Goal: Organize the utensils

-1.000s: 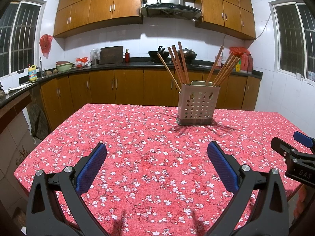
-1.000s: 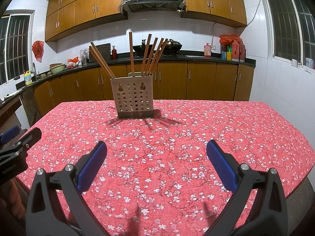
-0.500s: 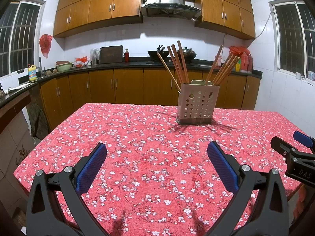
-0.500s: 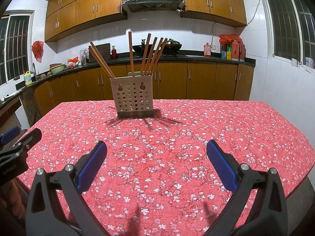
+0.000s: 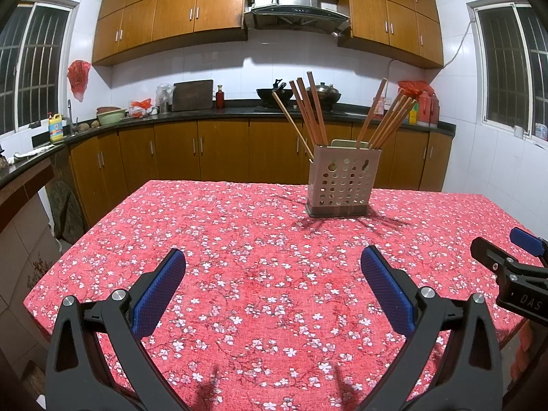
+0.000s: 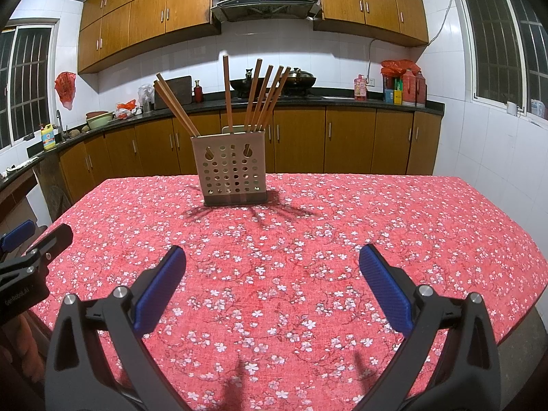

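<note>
The perforated holder [image 5: 338, 181] stood upright on the red flowered tablecloth [image 5: 239, 257], toward the far side of the table, and served as the marker for everything else. All the chopsticks [image 5: 310, 109] that could be seen were standing in it, fanned out in two loose clusters: one leaning toward the holder's left end, the other toward its right. In the right wrist view the same holder [image 6: 232, 167] showed its chopsticks [image 6: 263, 94] splayed the same way. Nothing lay loose on the cloth around the holder, in front of it or to either side, as far as the two views reached.

The left gripper [image 5: 273, 267] hovered well in front of the holder, its blue-padded fingers [image 5: 161, 289] spread wide with nothing between them. The right gripper [image 6: 272, 267] was likewise well short of the holder, fingers [image 6: 385, 287] wide apart and empty. Each gripper appeared at the edge of the other's view, level with it and beside it.

Judged from this, the gathering was done: no utensil was left outside the holder. Whether the holder had an inner divider, and so whether the two clusters were sorted, could not be told from these angles. If any work remained, it was probably tidying the splayed sticks.
</note>
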`<state>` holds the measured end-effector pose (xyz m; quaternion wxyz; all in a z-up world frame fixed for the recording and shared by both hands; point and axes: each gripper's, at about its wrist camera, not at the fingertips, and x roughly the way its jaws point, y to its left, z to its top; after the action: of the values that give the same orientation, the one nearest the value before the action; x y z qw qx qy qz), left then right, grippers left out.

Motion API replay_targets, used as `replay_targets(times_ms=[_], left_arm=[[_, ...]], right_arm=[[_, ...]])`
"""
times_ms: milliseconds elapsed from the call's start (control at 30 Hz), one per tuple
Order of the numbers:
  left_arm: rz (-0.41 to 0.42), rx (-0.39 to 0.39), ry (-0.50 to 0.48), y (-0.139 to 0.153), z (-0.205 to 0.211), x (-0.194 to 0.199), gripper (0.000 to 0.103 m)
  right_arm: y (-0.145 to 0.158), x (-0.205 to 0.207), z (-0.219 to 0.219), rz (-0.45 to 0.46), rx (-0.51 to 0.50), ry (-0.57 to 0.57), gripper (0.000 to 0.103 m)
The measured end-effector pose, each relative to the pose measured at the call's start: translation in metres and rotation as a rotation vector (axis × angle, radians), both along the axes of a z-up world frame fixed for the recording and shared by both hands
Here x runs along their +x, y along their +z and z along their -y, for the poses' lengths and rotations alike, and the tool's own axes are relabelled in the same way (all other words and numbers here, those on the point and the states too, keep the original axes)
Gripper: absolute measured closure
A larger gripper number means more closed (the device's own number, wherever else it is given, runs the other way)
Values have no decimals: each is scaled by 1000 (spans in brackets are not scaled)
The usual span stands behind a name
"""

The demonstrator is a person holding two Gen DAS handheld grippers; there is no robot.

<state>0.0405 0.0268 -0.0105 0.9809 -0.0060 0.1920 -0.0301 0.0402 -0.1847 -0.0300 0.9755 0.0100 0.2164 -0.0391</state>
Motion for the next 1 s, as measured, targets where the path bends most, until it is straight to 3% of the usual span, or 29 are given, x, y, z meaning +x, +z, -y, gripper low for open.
replay_targets(times_ms=[1000], left_arm=[[-7,-3,-12,-1,0,0,2]], right_arm=[[0,0,0,-1,2,0,4]])
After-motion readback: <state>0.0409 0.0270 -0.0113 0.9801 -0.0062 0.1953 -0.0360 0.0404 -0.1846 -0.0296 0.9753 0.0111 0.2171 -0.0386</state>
